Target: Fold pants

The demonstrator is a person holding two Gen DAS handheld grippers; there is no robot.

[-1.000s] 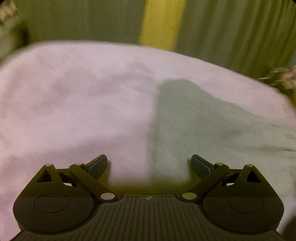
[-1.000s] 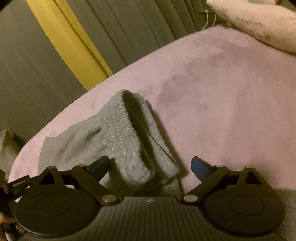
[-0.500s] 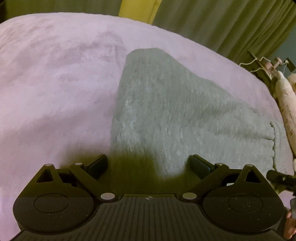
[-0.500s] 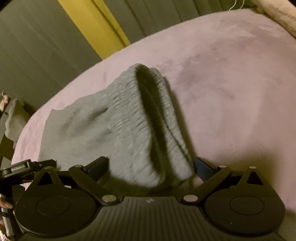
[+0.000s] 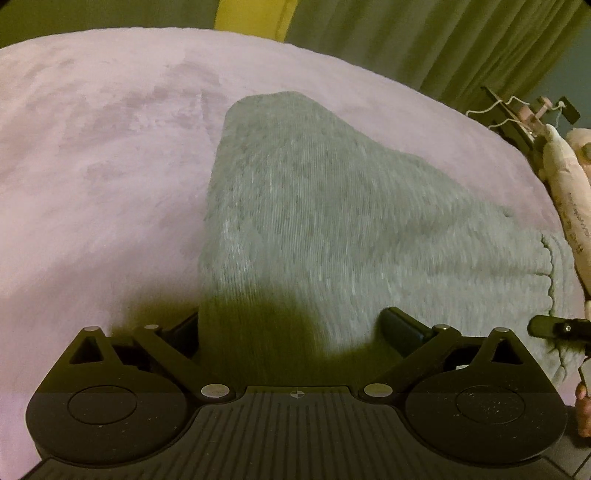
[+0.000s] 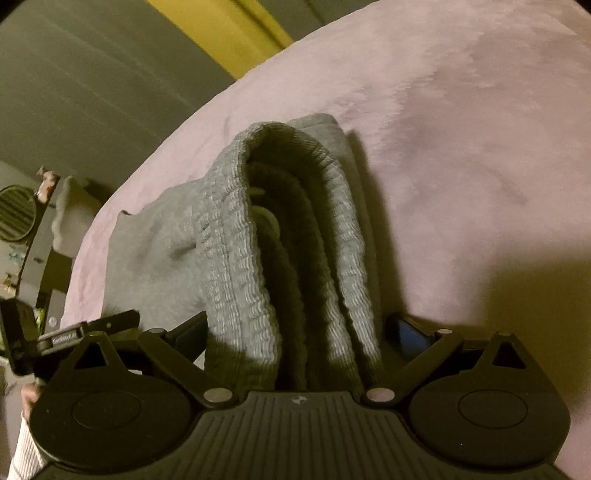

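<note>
Grey knit pants [image 5: 332, 221] lie folded on a pink blanket [image 5: 92, 166]. In the left wrist view my left gripper [image 5: 291, 325] is open, its fingers either side of the near folded edge, fabric reaching between them. In the right wrist view the ribbed waistband end of the pants [image 6: 288, 229] stands in thick folded layers between the open fingers of my right gripper [image 6: 295, 328]. The fabric reaches the gripper body. The other gripper shows at the left edge [image 6: 88, 328].
The pink blanket [image 6: 480, 129] covers a bed. Olive curtains [image 5: 424, 37] with a yellow strip [image 5: 251, 14] hang behind. A pale pillow [image 5: 569, 199] and a dark rack [image 5: 517, 114] lie at the right. Furniture with a round object [image 6: 18, 214] stands left.
Both grippers have moved in toward the pants. The left one swung right from bare blanket onto the folded edge. The waistband end now sits deep between the right fingers.
</note>
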